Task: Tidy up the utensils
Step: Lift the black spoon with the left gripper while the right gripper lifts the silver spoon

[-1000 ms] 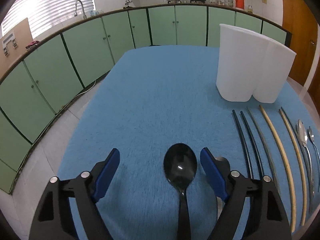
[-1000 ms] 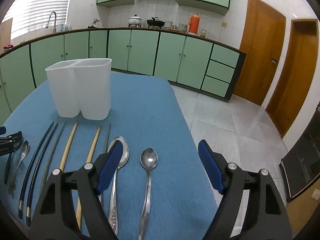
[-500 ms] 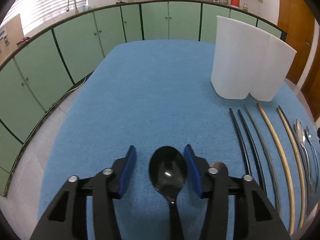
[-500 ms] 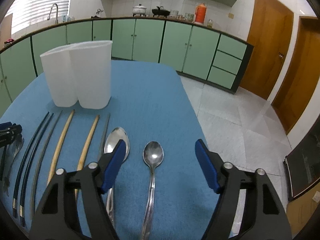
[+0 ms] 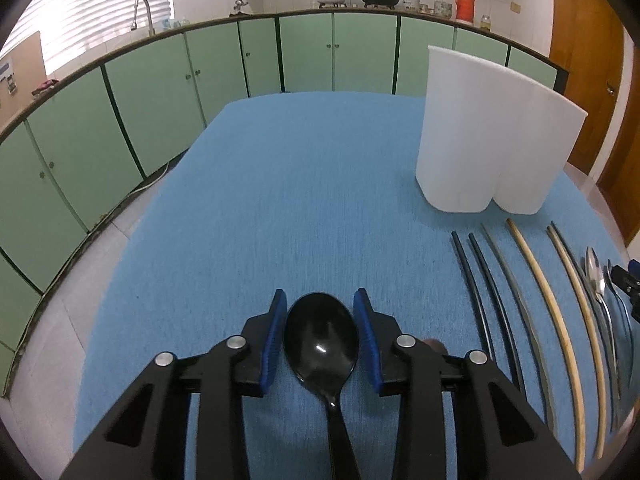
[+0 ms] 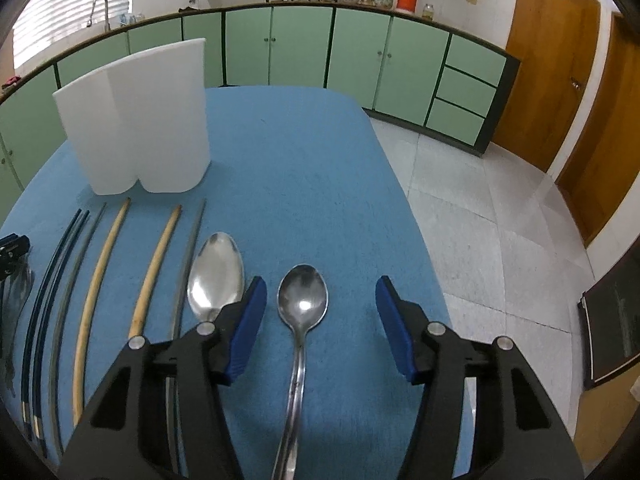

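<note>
Black spoon (image 5: pixel 321 344) flat on the blue cloth (image 5: pixel 304 200), bowl now hemmed in by the left gripper (image 5: pixel 321 338): jaws just narrowed from wide apart to right beside its edges, contact too close to call. Small steel spoon (image 6: pixel 302 300) between the right gripper (image 6: pixel 320 326) jaws, also closing but clearly apart. Probably a double pickup for the white holder (image 6: pixel 136 120) behind.
</note>
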The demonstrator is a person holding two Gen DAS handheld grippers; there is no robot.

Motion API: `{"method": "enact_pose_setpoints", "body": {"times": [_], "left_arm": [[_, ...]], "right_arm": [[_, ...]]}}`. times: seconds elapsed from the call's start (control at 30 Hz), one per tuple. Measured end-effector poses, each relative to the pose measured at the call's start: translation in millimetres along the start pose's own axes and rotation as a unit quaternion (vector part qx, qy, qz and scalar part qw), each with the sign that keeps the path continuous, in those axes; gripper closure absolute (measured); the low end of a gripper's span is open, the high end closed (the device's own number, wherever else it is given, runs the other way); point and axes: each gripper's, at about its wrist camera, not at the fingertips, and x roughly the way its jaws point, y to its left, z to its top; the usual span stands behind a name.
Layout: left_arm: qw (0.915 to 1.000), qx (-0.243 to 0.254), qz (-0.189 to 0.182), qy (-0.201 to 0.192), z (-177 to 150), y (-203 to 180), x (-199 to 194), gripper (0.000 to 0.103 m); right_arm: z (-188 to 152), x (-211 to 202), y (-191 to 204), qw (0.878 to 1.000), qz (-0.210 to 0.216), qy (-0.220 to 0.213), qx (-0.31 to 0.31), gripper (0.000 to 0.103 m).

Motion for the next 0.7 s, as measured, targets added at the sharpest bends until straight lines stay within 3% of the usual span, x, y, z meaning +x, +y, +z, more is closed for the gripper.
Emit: {"method": "enact_pose_setpoints", "body": {"times": [0.23,0.7], "left_arm": [[0.9999,0.005,0.006,-0.009,0,-7,-7,0.069],[0.9998,0.008,0.007,-0.019,0,-9,-17,0.069]], "right_arm": [[1,15,-5,0.999,0.01,0.03,0.014,0.053],[3,17,-3,0.999,-0.001,0.047,0.012,0.053]]}}
